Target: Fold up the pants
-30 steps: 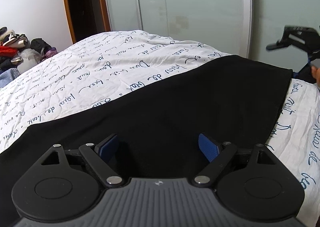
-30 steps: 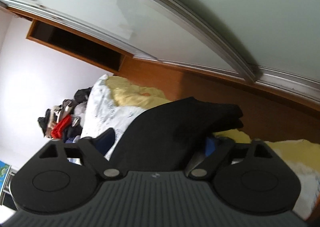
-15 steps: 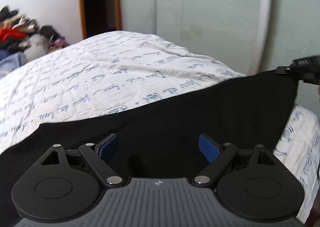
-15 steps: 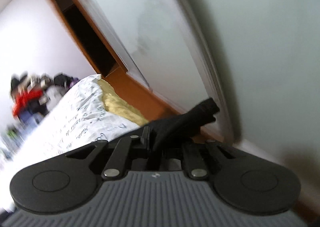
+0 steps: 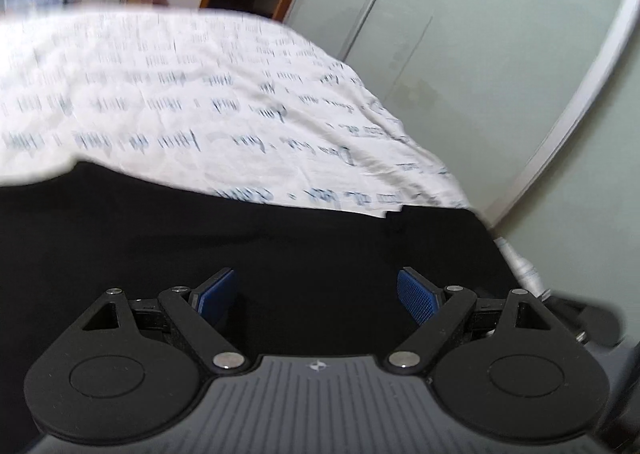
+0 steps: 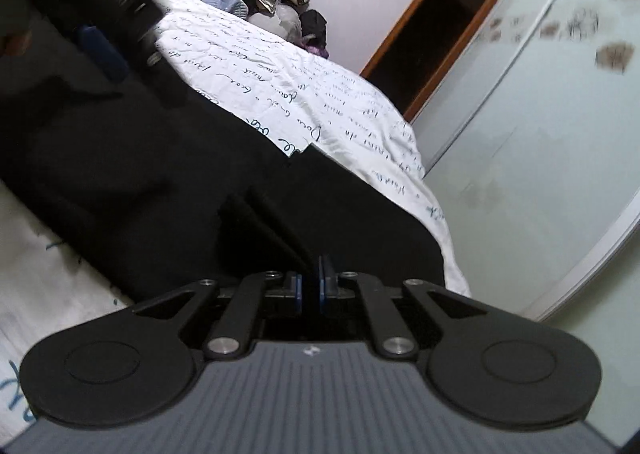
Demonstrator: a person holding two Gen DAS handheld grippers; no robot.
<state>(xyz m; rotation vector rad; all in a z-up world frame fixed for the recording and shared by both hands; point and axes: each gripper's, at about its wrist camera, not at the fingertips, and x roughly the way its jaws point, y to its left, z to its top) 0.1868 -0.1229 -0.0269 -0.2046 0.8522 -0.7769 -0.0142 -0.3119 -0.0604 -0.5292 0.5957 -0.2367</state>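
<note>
Midway, I judge: my right hand-held gripper (image 6: 311, 288) is clamped on a fold of the black pants (image 6: 132, 158); my left hand-held gripper (image 5: 316, 296) gapes empty above them on the bed (image 5: 168, 102); folding remains.

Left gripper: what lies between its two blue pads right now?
In the left wrist view, only the black pants show between the blue pads of the left gripper; the jaws stand wide and grip nothing.
</note>
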